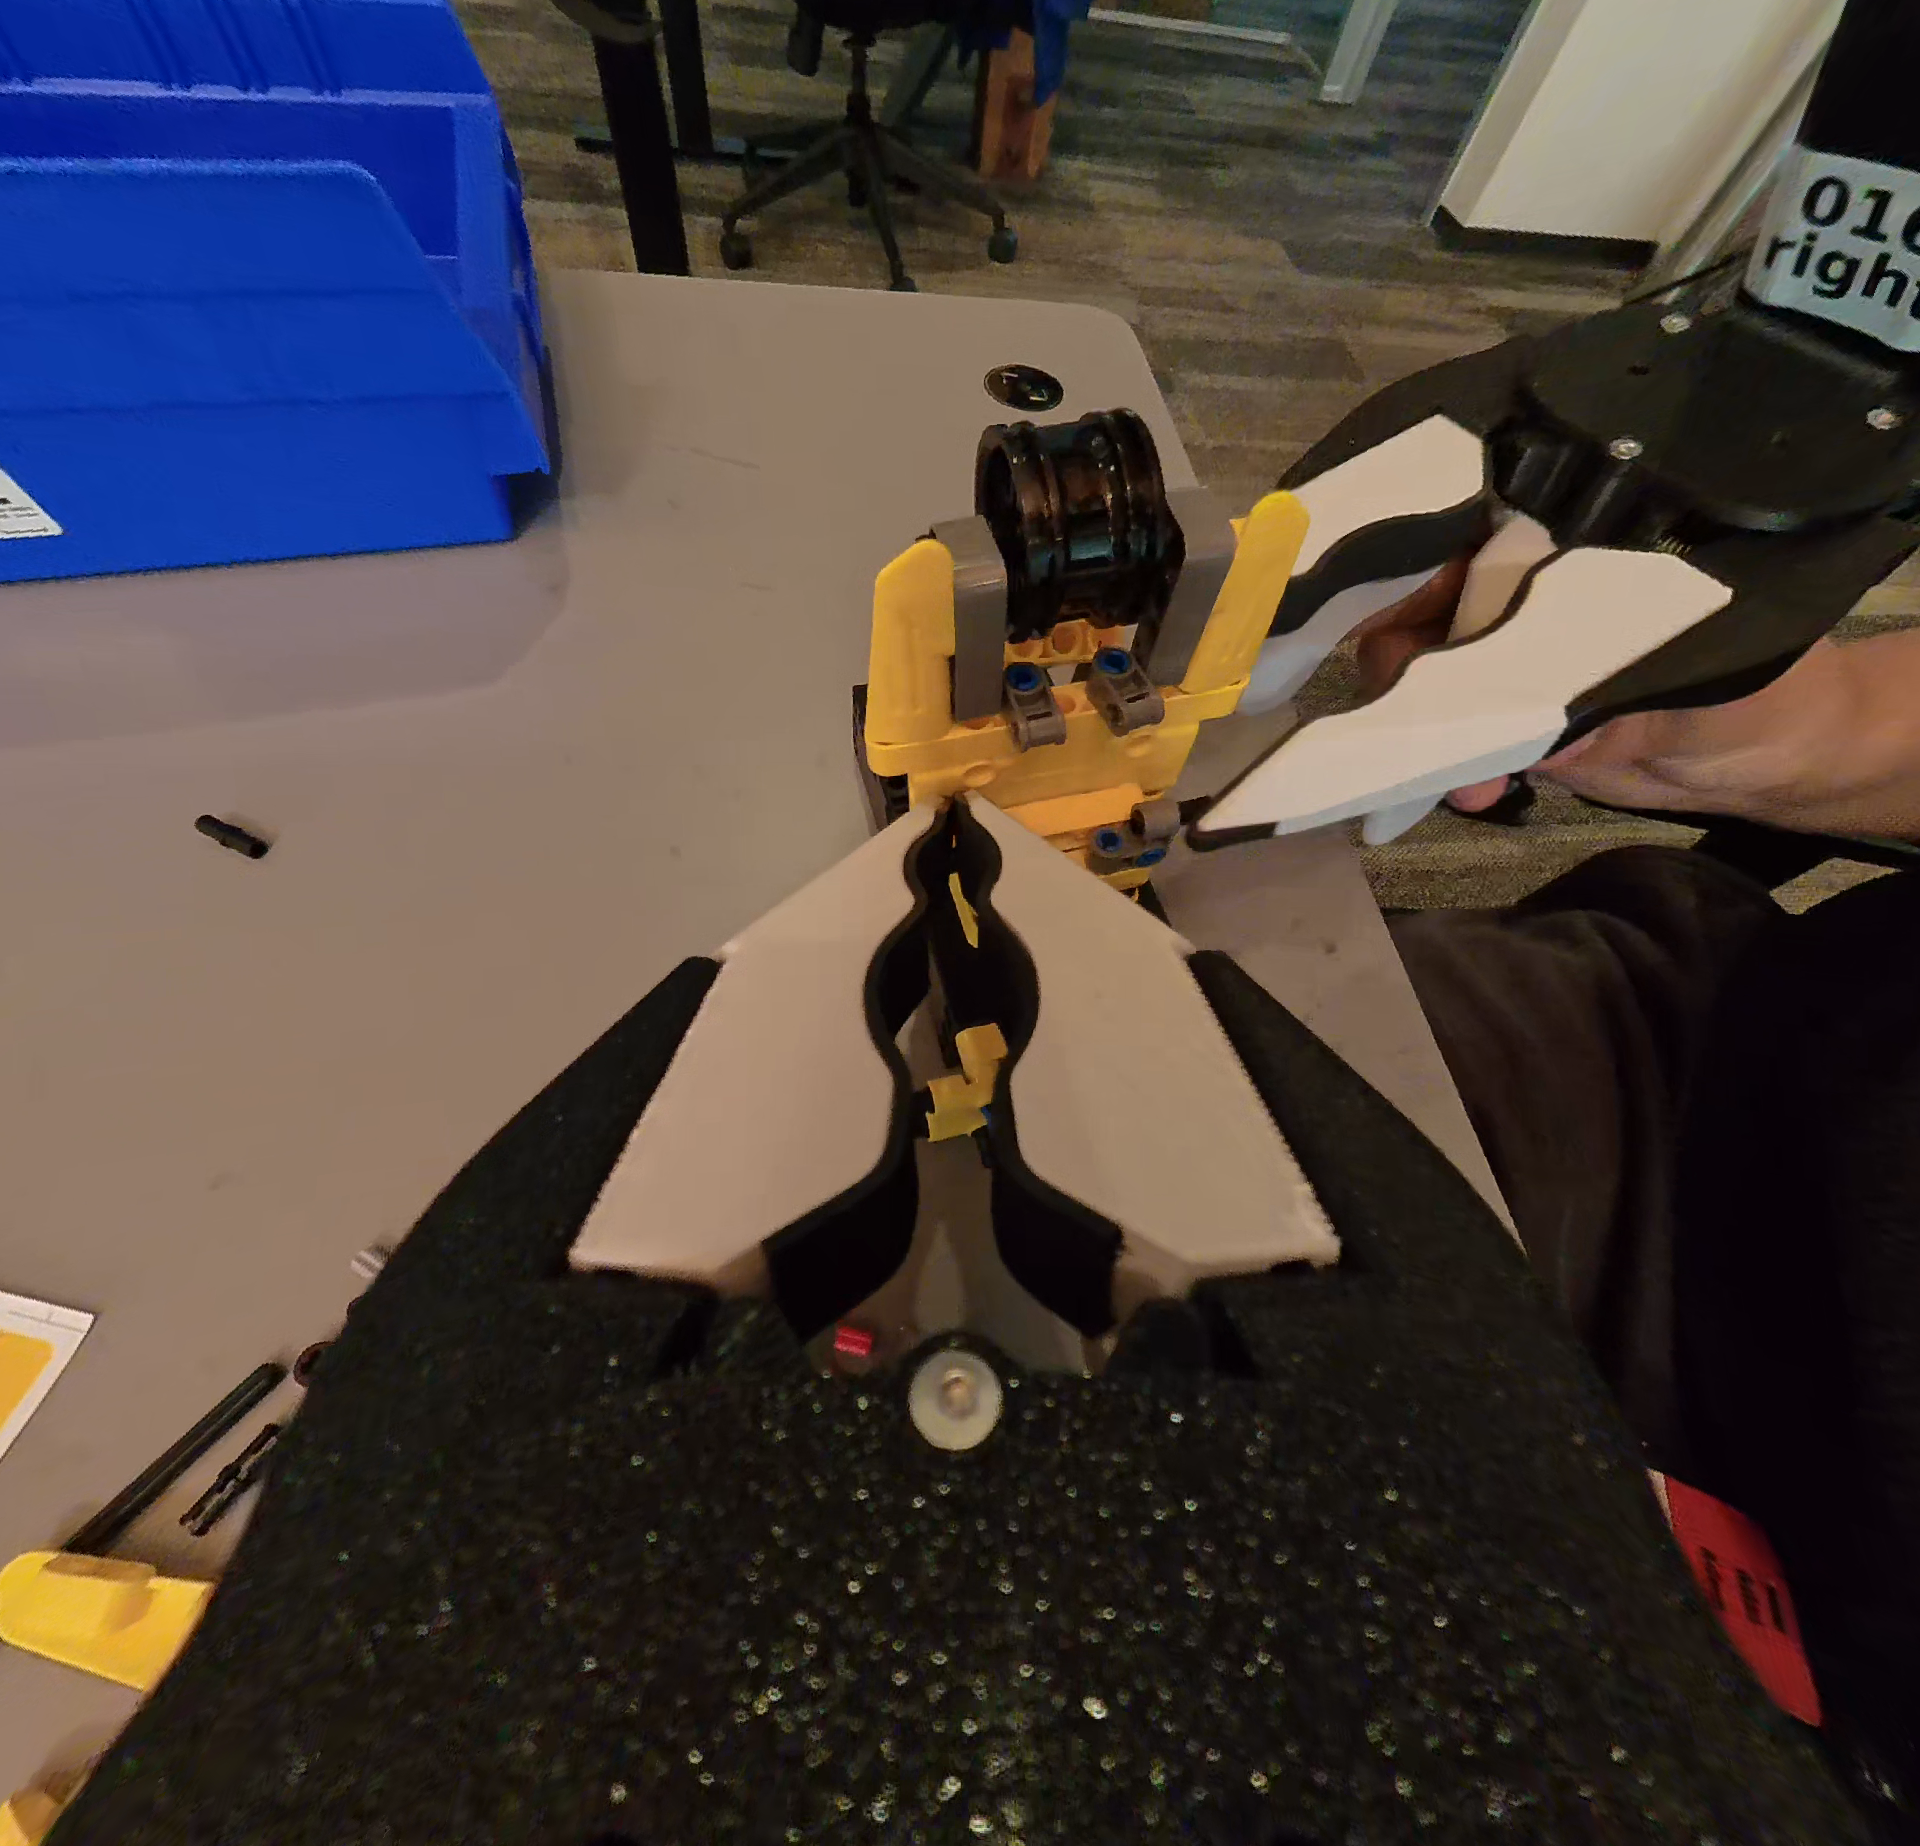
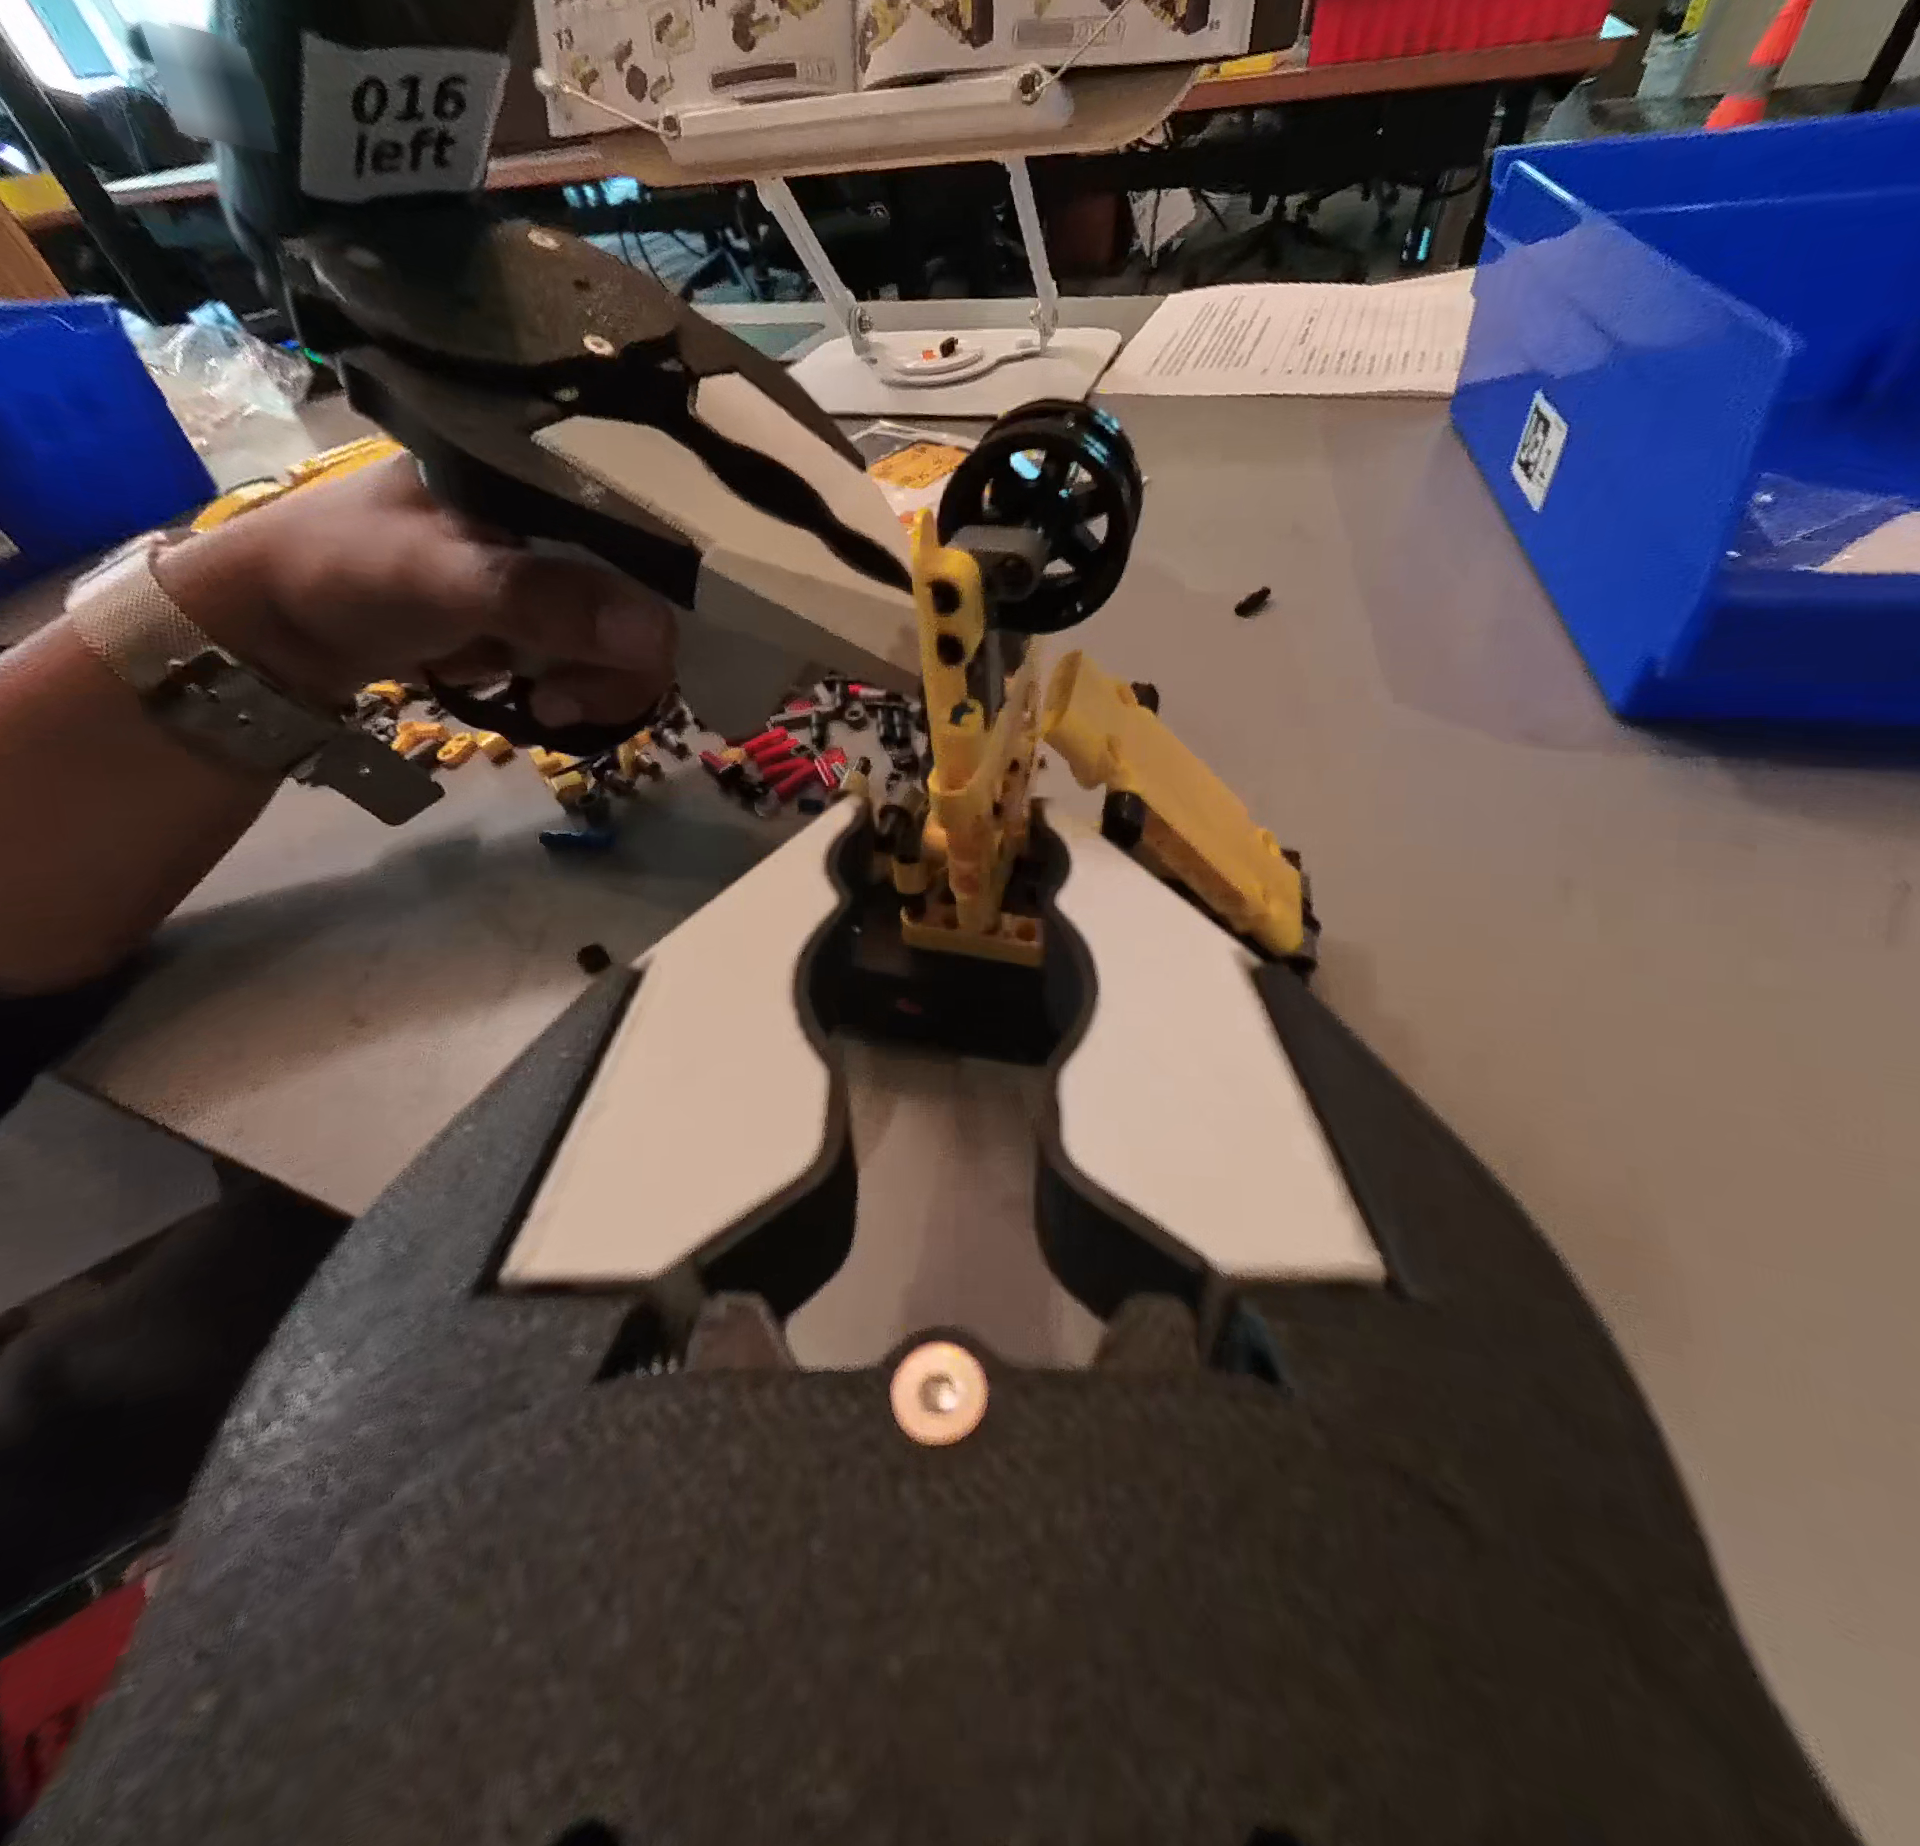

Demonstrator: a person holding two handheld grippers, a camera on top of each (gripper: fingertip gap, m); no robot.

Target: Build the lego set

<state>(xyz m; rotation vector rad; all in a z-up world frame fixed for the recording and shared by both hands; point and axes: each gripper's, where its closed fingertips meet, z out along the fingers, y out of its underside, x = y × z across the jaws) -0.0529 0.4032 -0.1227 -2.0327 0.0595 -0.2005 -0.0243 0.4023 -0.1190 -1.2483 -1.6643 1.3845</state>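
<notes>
A yellow and grey building-brick model [image 1: 1049, 747] stands on the grey table [image 1: 520, 757], with a black wheel [image 1: 1081, 529] on top. My left gripper [image 1: 951, 814] is shut on a yellow and black beam of the model, which is pinched between its pads. In the right wrist view the left gripper [image 2: 906, 575] meets the model's upright yellow beam [image 2: 951, 643] below the wheel [image 2: 1039, 518]. My right gripper [image 2: 956, 820] is closed around the model's lower part [image 2: 971, 923]. In the left wrist view the right gripper [image 1: 1236, 747] clasps the model's right side.
Blue bins stand at the left [image 1: 260, 290] and far right [image 2: 1714, 394]. Loose small parts [image 2: 779, 757] lie behind the model, and a black pin [image 1: 231, 838] lies apart. An instruction booklet on a stand [image 2: 883, 9] and a paper sheet [image 2: 1299, 342] are at the back. A yellow arm assembly [image 2: 1195, 830] lies beside the model. Only a small space, under 4 cm, lies between the two pairs of fingers.
</notes>
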